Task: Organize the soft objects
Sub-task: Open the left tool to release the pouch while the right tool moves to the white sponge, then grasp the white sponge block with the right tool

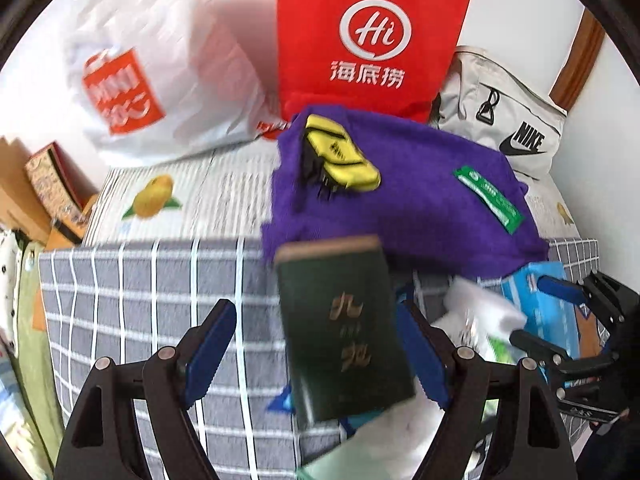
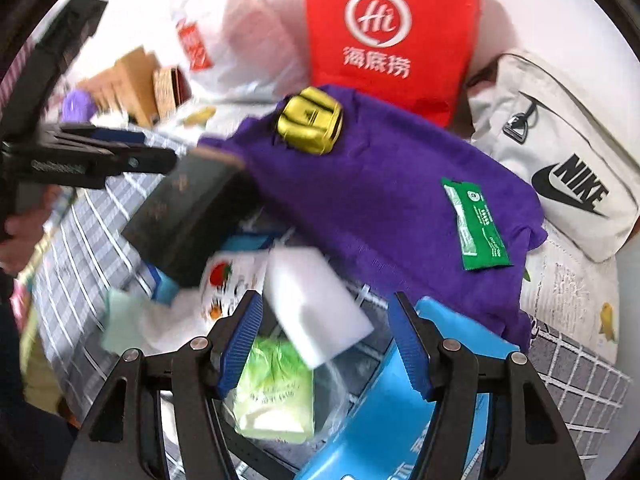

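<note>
L gripper [image 1: 316, 344]: jaws wide, dark green box [image 1: 344, 332] between them, grip unclear (blur). R gripper [image 2: 326, 340]: jaws wide, white sponge block [image 2: 316, 300] between, hold unclear. Purple towel [image 2: 380, 184] just ahead, probably next; yellow case [image 2: 310, 120] + green sachet [image 2: 476, 228] sit on it.

A rumpled purple towel [image 2: 384, 200] lies spread on the bed beyond the right gripper [image 2: 324, 340], a green sachet [image 2: 476, 226] flat on it. A white sponge block [image 2: 316, 300] tilts between that gripper's fingers.
</note>
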